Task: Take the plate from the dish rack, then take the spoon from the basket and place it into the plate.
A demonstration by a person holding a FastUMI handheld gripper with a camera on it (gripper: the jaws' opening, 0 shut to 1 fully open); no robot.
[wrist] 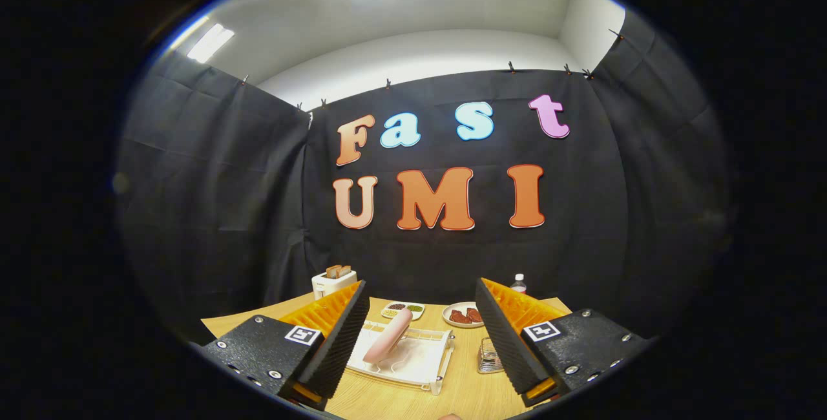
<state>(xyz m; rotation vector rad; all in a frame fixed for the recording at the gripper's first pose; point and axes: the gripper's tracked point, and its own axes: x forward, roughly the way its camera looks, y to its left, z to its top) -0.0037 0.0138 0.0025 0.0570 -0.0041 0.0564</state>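
The gripper (423, 342) is wide open and holds nothing. First step: it must go forward to the pink plate (387, 336) standing in the dish rack (426, 371).

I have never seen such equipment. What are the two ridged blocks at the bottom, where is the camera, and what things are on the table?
The two ridged blocks are the fingers of a handheld gripper. A person carries it; no robot arm is involved. The camera rides on the gripper and looks forward along the fingers, with a fisheye lens. The fingers stand wide open and hold nothing. On the wooden table, between the fingers, a white dish rack holds a pink plate on edge. Beside the rack is a small wire basket; I cannot make out its contents. Beyond stand a toaster, two dishes of food and a bottle.
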